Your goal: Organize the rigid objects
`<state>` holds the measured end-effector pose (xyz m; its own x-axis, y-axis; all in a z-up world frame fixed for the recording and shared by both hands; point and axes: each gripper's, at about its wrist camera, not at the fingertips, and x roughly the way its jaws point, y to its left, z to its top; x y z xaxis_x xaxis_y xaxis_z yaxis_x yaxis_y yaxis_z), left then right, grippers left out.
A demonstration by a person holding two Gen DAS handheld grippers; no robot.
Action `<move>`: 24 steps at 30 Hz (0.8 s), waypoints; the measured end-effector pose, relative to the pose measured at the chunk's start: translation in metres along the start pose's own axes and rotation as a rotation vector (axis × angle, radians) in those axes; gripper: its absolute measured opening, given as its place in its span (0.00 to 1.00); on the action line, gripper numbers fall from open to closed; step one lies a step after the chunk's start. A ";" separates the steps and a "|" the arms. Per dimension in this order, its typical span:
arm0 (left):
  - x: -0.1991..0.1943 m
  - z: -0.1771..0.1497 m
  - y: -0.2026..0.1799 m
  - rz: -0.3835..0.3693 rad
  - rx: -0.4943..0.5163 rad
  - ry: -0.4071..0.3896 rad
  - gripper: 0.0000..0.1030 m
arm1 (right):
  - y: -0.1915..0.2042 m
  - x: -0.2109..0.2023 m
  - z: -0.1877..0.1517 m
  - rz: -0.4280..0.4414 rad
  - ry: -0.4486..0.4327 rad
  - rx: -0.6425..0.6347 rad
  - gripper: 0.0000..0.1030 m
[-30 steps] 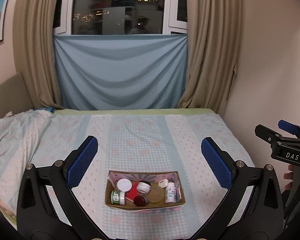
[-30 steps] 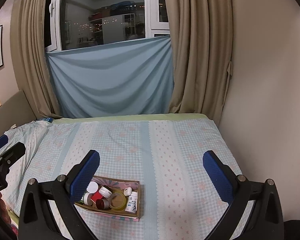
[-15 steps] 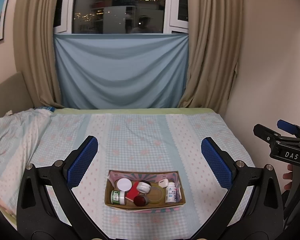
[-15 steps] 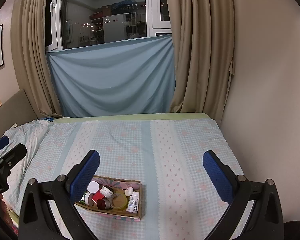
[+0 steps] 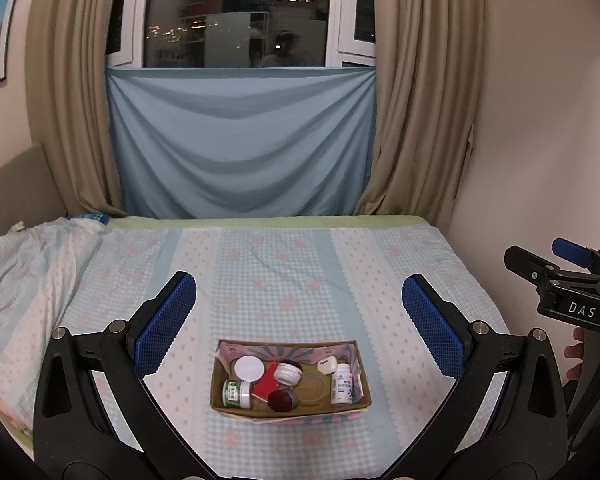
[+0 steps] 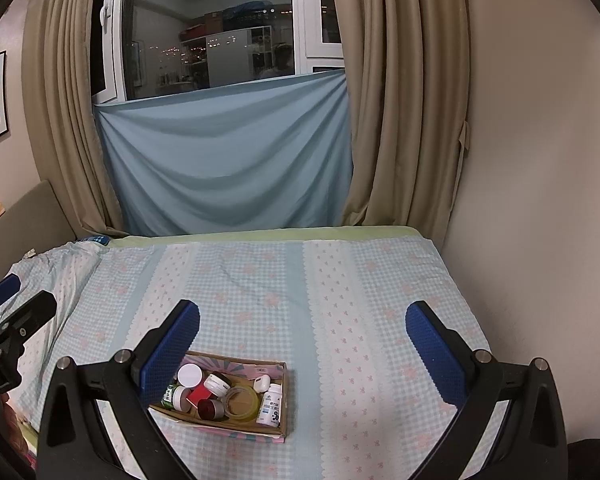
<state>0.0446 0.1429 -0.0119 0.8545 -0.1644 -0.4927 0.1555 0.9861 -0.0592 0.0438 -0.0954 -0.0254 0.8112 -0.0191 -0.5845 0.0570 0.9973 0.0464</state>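
Note:
A shallow cardboard box [image 5: 220, 376] sits on the bed near its front edge; it also shows in the right wrist view [image 6: 283, 404]. It holds several small items: a white pill bottle [image 5: 342, 384], a white round lid [image 5: 249, 368], a green-labelled jar [image 5: 236, 394], a red flat piece [image 5: 265, 384], a dark red-capped jar [image 5: 282, 400], a tape roll [image 6: 242, 400]. My left gripper [image 5: 296, 320] is open and empty, above and behind the box. My right gripper [image 6: 302, 340] is open and empty, to the right of the box.
The bed [image 5: 284, 264] has a light blue checked sheet. A crumpled blanket [image 5: 28, 264] lies at the left. A wall [image 6: 540, 200] bounds the right side. Curtains and a blue cloth [image 5: 240, 140] hang behind. The other gripper shows at the right edge [image 5: 572, 288].
Both views have shifted only slightly; the box and its contents stay put and both grippers stay open.

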 end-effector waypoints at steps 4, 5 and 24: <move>-0.001 0.000 -0.002 -0.004 0.009 -0.002 1.00 | 0.001 0.000 0.001 -0.001 -0.002 -0.004 1.00; -0.001 0.000 -0.003 -0.001 0.013 -0.002 1.00 | 0.001 0.000 0.001 0.000 -0.002 -0.003 1.00; -0.021 0.002 0.001 0.052 0.002 -0.051 1.00 | 0.001 -0.004 0.000 -0.004 -0.013 0.002 1.00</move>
<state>0.0278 0.1468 -0.0002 0.8854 -0.1140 -0.4505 0.1110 0.9933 -0.0333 0.0404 -0.0940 -0.0232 0.8185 -0.0238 -0.5740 0.0614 0.9970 0.0463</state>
